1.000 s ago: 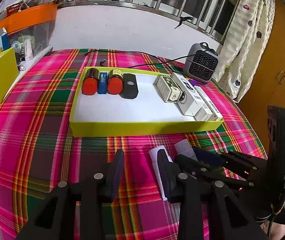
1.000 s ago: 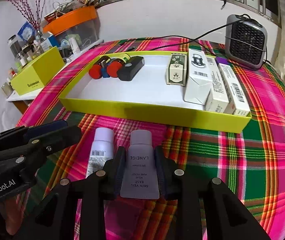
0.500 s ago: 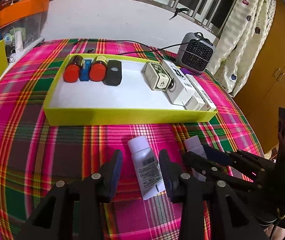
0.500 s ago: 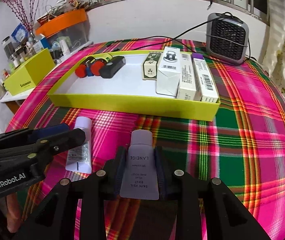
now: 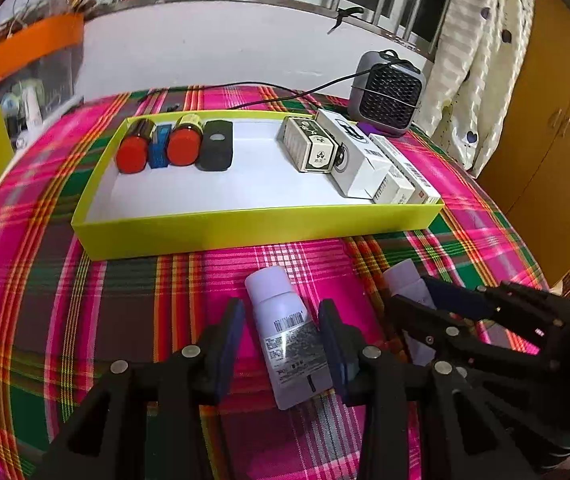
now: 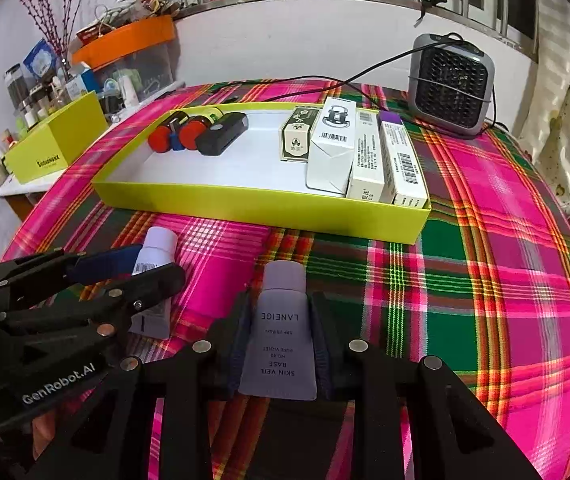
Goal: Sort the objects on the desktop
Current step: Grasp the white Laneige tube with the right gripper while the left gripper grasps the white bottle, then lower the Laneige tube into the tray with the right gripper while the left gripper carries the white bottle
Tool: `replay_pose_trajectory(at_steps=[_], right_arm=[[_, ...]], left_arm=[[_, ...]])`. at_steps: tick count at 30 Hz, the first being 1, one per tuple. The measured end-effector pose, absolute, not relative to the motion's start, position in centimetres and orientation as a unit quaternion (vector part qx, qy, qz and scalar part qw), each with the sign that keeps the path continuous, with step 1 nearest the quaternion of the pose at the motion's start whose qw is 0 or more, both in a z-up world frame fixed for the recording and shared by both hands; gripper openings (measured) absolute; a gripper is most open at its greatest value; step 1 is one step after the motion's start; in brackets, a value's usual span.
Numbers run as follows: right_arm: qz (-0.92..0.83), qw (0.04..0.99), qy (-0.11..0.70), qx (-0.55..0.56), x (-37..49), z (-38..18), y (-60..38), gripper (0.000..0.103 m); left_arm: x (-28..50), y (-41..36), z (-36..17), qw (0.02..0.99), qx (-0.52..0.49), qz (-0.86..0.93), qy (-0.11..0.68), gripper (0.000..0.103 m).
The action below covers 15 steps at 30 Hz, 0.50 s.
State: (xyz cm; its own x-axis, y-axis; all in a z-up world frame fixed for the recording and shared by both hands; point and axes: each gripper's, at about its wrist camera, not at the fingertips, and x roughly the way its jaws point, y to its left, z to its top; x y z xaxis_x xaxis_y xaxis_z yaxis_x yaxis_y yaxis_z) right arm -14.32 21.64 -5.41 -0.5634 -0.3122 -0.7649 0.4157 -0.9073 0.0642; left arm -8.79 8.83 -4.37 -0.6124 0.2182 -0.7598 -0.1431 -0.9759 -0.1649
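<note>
Black plastic fingers of the right gripper [image 6: 279, 334] stay clamped on a soft lilac tube [image 6: 279, 344], now lifted a little higher than half a second ago. The left gripper [image 5: 281, 334] has slid forward; its jaws stand wide on either side of a white bottle [image 5: 287, 336] lying on the plaid cloth [image 5: 125, 300]. Beyond sits the shallow yellow tray [image 5: 245, 226] with red-capped jars [image 5: 131, 152] and cardboard boxes [image 5: 359, 160].

A white tube [image 5: 289, 332] is seen lying on the plaid cloth [image 5: 85, 308] between the parted fingers of the left gripper [image 5: 281, 334]; the yellow tray [image 5: 245, 228] is set beyond.
</note>
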Motion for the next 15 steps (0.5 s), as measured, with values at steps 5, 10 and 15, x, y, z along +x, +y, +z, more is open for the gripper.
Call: replay_pose_trajectory(at_steps=[5,10,15], right_arm=[[-0.882,0.208,0.071,0.417,-14.05,-5.5,21.67,0.031],[-0.883,0.207,0.062,0.416,-13.93,-5.42,21.85,0.03],[-0.885,0.212,0.052,0.412,-13.76,-5.04,22.11,0.03]], left_arm=[[-8.56,9.15,-4.3,0.093,-0.43,0.898,-0.023,0.035],[-8.41,8.65,-4.2,0.092,-0.431,0.897,-0.032,0.031],[-8.19,8.29,-4.03,0.098,-0.43,0.896,-0.046,0.03]])
